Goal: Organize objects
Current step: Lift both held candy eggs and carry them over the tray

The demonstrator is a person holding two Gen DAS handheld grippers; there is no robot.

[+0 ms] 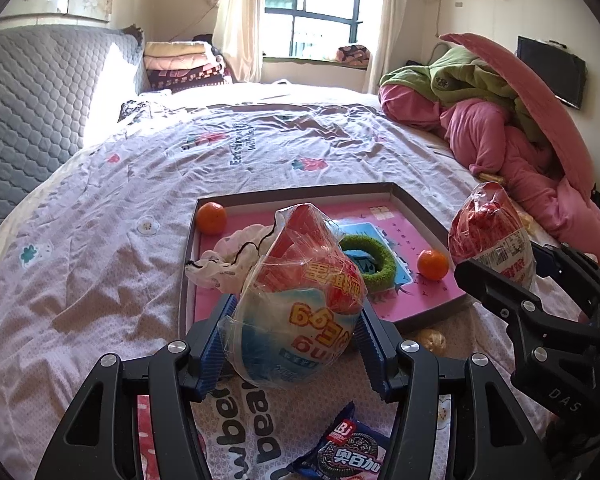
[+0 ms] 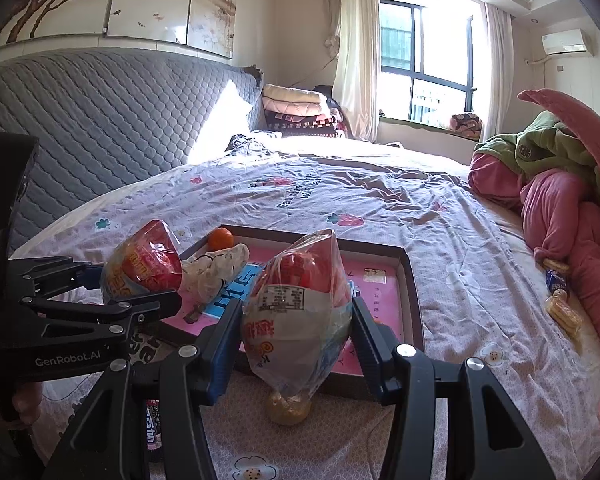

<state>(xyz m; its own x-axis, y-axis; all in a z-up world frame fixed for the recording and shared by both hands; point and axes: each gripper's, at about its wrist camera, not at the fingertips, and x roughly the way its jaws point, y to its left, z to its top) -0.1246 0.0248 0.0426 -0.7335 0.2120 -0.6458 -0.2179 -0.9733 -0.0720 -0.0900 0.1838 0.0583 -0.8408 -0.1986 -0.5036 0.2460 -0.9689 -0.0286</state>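
My left gripper (image 1: 296, 344) is shut on a clear-wrapped red, white and blue snack bag (image 1: 300, 280), held just above the near edge of a shallow tray (image 1: 300, 191) with a pink floor. My right gripper (image 2: 296, 344) is shut on a similar red and white snack bag (image 2: 300, 308) over the tray's near rim (image 2: 414, 292). Each view shows the other gripper beside it: the right gripper (image 1: 508, 264) with its bag (image 1: 488, 232), the left gripper (image 2: 120, 286) with its bag (image 2: 144, 260). In the tray lie two oranges (image 1: 212, 218) (image 1: 432, 265), a green ring (image 1: 370, 258) and a white pouch (image 1: 228, 256).
The tray rests on a bed with a pink patterned sheet (image 1: 100, 240). An Oreo packet (image 1: 352, 448) and a golden wrapped ball (image 2: 288, 406) lie in front of the tray. More snacks (image 2: 564, 312) sit by the heap of pink and green bedding (image 1: 500, 132) on the right. A grey quilted headboard (image 2: 100, 120) stands to the left.
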